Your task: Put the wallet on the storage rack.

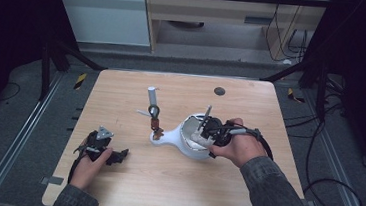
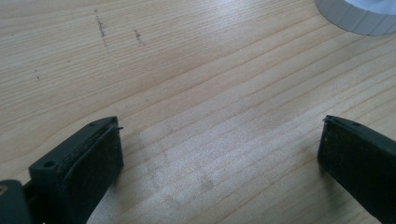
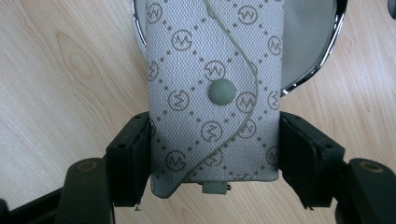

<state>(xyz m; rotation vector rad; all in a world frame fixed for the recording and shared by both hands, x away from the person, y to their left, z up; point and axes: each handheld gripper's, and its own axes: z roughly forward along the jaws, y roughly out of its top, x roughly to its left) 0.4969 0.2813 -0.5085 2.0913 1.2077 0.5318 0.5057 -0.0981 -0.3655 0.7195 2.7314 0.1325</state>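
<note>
My right gripper [image 1: 205, 130] [image 3: 215, 140] is shut on a grey fabric pouch [image 3: 215, 70] with a monogram pattern and a round snap button. Its pads press on the pouch's two long sides. The pouch [image 1: 206, 113] hangs over a white bowl [image 1: 189, 146] that has a chrome rim [image 3: 327, 60] and a handle pointing left. My left gripper [image 1: 120, 155] [image 2: 219, 135] rests on the wooden table [image 1: 174, 182] at the lower left, open, with bare wood between its pads.
Left of the bowl's handle lie a white tube [image 1: 151, 96], a dark ring [image 1: 153, 111] and a small brown piece [image 1: 156, 125]. A dark round spot [image 1: 219, 91] marks the far side of the table. The bowl's white edge [image 2: 359, 18] is ahead of the left gripper.
</note>
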